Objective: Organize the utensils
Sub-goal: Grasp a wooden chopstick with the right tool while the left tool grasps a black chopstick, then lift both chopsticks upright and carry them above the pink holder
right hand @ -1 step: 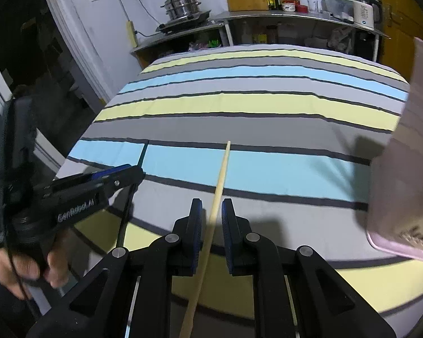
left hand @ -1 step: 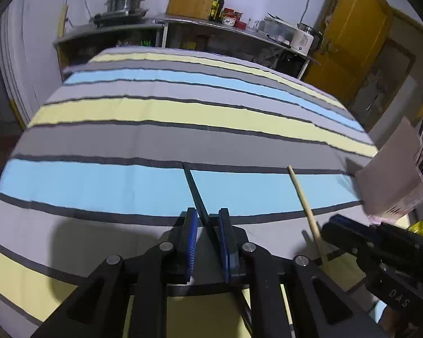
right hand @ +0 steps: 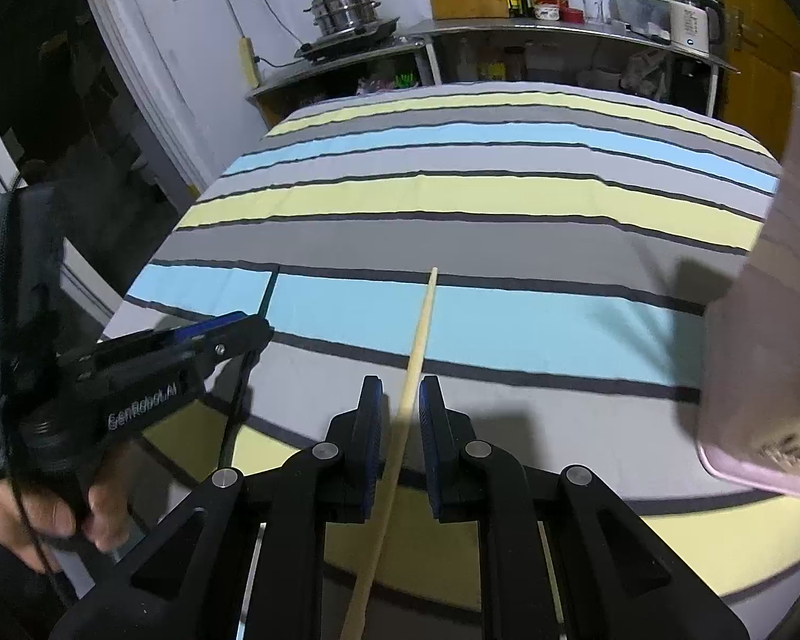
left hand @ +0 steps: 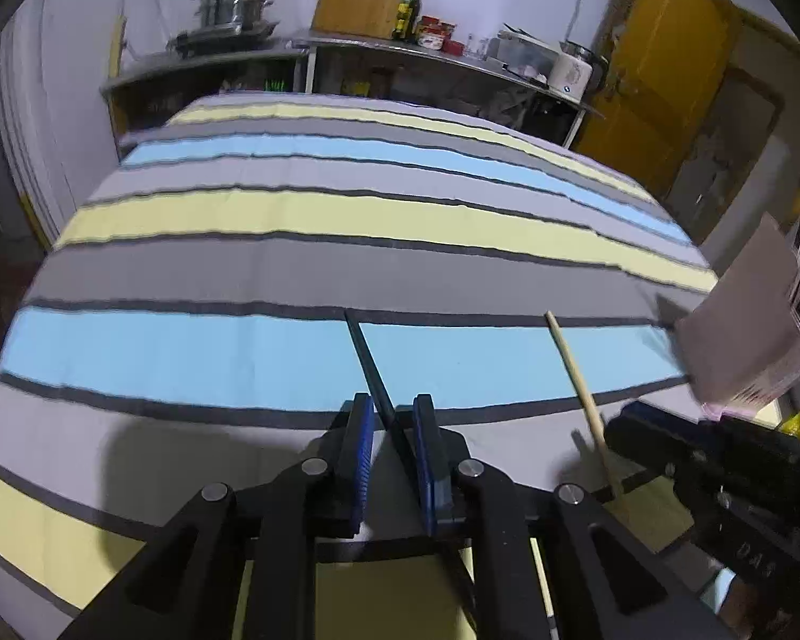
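One black chopstick [left hand: 370,368], one wooden chopstick [right hand: 418,344]

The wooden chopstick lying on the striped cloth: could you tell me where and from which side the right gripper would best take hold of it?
Grip the wooden chopstick on its near, thicker stretch, coming from the near end along its length. The right gripper already straddles it, blue pads either side, so closing across the thin shaft should probably pinch it squarely.

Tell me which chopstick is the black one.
The black chopstick is the one between the left tool's fingers; the one at the right tool is pale wood.
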{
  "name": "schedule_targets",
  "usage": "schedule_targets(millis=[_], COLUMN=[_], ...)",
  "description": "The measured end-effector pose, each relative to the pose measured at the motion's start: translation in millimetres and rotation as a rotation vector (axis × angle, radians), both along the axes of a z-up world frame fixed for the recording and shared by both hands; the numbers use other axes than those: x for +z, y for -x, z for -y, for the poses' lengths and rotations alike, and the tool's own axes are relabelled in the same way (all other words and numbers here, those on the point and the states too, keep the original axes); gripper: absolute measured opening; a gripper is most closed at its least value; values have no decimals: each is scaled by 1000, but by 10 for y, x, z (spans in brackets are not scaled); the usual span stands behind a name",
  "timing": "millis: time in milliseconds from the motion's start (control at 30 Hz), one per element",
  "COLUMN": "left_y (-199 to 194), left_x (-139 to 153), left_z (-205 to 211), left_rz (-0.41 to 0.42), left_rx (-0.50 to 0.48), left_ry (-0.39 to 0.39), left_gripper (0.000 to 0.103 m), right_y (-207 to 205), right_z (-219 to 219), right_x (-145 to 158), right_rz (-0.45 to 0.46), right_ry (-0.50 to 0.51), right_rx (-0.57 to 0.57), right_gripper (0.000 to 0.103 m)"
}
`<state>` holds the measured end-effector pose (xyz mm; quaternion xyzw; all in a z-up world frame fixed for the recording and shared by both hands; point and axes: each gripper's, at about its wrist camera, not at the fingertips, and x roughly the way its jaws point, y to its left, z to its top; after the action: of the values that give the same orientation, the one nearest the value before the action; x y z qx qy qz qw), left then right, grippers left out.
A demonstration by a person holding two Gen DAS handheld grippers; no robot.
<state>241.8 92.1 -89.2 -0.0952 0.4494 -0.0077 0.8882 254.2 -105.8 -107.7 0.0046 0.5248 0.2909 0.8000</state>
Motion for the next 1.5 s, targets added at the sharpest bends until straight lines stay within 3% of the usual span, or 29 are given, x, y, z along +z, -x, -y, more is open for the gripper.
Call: schedule_targets(millis=[133, 333, 567, 833, 1133, 1500], left_y=[13, 16, 43, 14, -3, 235], left_x=[-16, -3, -13, -5, 172, 793], left_z=[45, -9, -4, 113, -109, -108], left_rz=[12, 14, 6, -5, -7, 83], left_rx=[-45, -56, -1, 14, 4, -31], left_ry=[-86, -86, -73, -147, 25, 87], left_gripper=[13, 12, 12, 11, 6, 5], right_y=[-68, -162, -253, -292, -237, -94], right_z=[-61, -158, -264, -288, -188, 120], right_x=[-71, -123, -136, -129, 84, 626], right_rz=[-4, 3, 18, 20, 33, 111], right_ry=[21, 48, 92, 126, 71, -15], right_rx=[5, 10, 17, 27, 15, -32], right_gripper=[14, 14, 14, 6, 6, 6])
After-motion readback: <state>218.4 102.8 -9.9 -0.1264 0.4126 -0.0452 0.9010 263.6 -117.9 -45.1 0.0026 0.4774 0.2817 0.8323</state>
